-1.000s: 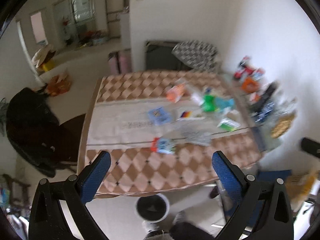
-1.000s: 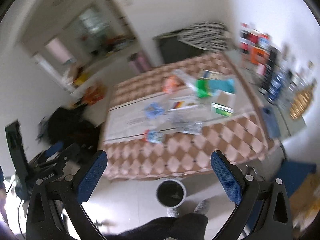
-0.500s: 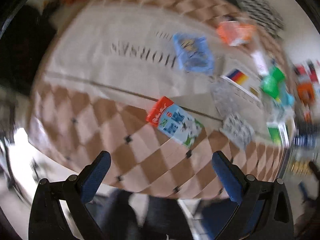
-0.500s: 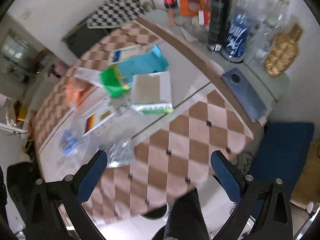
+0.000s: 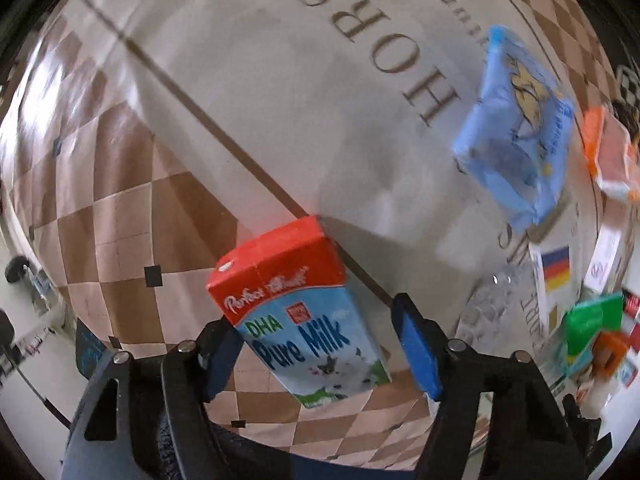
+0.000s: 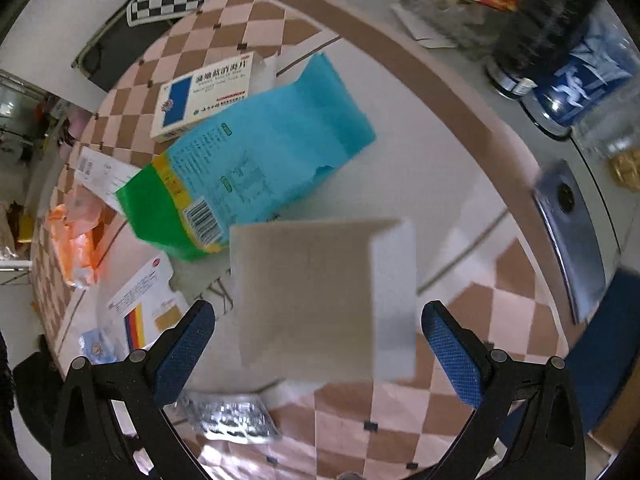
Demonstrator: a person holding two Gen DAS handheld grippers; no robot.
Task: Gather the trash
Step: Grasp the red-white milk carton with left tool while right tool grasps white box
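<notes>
A red, white and blue Pure Milk carton (image 5: 298, 316) lies on the checkered tablecloth (image 5: 120, 184). My left gripper (image 5: 320, 356) is open, one finger on each side of the carton; the left finger looks close to or touching it, the right finger stands apart. In the right wrist view a flat beige-topped box (image 6: 316, 300) lies on the table between the fingers of my open right gripper (image 6: 320, 356), with gaps on both sides. A teal and green bag (image 6: 248, 160) lies just beyond it.
A blue pouch (image 5: 516, 128), an orange wrapper (image 6: 76, 240), a flag-printed leaflet (image 6: 140, 308), a white medicine box (image 6: 204, 96) and a foil blister pack (image 6: 228, 416) lie around. Bottles (image 6: 560, 48) and a dark blue phone-like slab (image 6: 568, 236) stand at the right edge.
Both grippers have dropped close to the table. The left now straddles the milk carton and its fingers stand closer together. The right now straddles the beige box.
</notes>
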